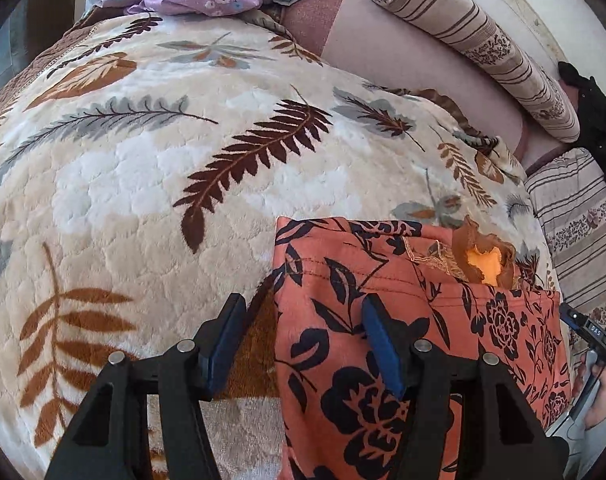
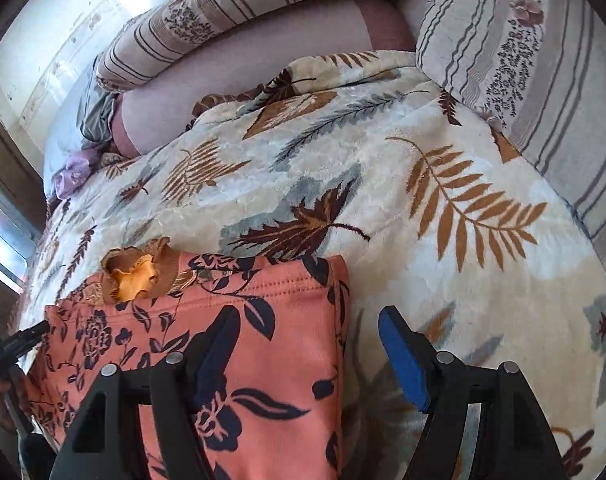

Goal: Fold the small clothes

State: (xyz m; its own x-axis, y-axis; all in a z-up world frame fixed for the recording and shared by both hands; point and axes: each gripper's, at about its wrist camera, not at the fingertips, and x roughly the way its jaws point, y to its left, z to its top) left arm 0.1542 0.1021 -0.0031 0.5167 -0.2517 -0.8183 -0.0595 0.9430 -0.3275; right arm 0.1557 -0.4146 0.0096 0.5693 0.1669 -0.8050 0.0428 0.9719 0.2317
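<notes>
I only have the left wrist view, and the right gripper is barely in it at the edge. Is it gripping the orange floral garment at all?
Observer: No. The right gripper has its jaws apart, with no cloth pinched between them.
Operator: Where does it sit relative to the garment's side edge?
Observer: It straddles that edge. One finger hangs over the orange floral garment, and the blue-padded one is over the leaf-print blanket beside it.
</notes>
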